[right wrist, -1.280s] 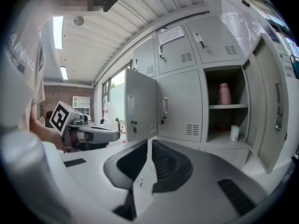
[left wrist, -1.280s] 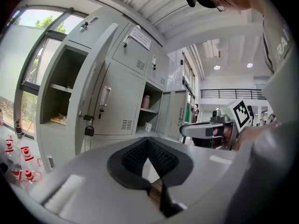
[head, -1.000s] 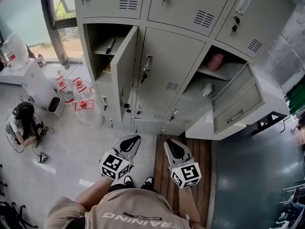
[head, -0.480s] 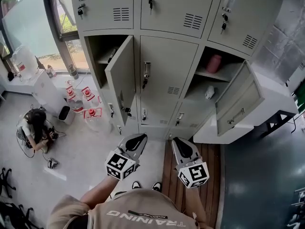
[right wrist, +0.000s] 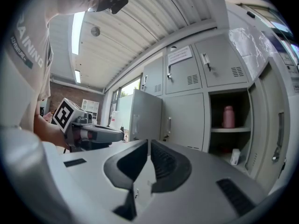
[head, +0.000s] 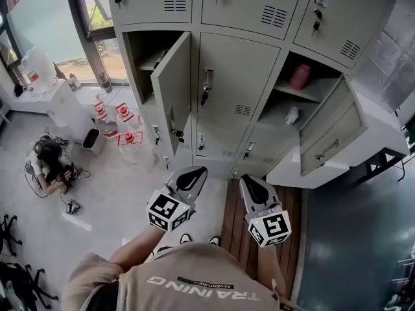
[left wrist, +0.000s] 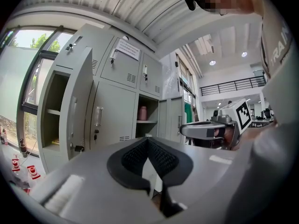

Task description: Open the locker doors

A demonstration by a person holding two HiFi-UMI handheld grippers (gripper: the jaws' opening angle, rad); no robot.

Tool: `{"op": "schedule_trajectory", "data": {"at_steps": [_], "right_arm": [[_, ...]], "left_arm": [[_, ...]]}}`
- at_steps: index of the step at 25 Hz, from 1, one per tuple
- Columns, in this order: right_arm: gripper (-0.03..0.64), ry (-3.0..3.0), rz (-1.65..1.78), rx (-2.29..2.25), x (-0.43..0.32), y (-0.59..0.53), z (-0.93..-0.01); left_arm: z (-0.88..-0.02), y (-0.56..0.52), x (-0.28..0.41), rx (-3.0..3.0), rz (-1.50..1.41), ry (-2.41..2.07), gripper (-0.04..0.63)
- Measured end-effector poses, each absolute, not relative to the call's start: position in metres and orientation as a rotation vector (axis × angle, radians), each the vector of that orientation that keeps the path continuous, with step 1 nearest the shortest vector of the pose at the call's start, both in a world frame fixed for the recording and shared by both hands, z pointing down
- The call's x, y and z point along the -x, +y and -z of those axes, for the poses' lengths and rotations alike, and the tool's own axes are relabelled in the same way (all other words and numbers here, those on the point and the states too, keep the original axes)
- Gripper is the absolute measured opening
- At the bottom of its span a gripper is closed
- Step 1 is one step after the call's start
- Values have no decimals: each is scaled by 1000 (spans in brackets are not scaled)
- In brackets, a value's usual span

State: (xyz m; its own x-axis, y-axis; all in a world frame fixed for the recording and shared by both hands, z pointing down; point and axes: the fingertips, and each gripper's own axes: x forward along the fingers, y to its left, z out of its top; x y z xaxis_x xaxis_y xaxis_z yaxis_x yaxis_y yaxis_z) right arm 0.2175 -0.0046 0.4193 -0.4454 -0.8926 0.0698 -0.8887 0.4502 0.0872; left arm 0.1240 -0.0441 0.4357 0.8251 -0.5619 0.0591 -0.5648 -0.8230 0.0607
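A bank of grey lockers (head: 237, 89) stands ahead. In the middle row the left door (head: 172, 83) hangs open, the centre door (head: 238, 86) is closed, and the right door (head: 331, 141) is swung wide. The right compartment holds a pink bottle (head: 299, 76) and a small white item (head: 292, 115). My left gripper (head: 192, 173) and right gripper (head: 249, 181) are held low, side by side, short of the bottom lockers. Both are shut with nothing between the pads. The left gripper (left wrist: 148, 146) faces the closed centre door (left wrist: 110, 113). The right gripper (right wrist: 148, 147) points the same way.
A person (head: 48, 167) sits on the floor at the left. Water jugs with red caps (head: 120, 125) stand by the window (head: 52, 18). A wooden platform (head: 240, 219) lies under my right side. A white counter (head: 382, 135) stands behind the open right door.
The head view has shifted slightly. Both grippers stay shut and have edged a little nearer the lockers. The doors stand as before.
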Motion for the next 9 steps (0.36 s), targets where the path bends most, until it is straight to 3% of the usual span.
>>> {"op": "schedule_trajectory", "data": {"at_steps": [9], "right_arm": [[26,-2603,102,-1551,-208,-3,-411]], "left_arm": [[-430,-41,-120,-2939,-53,-924,6]]}}
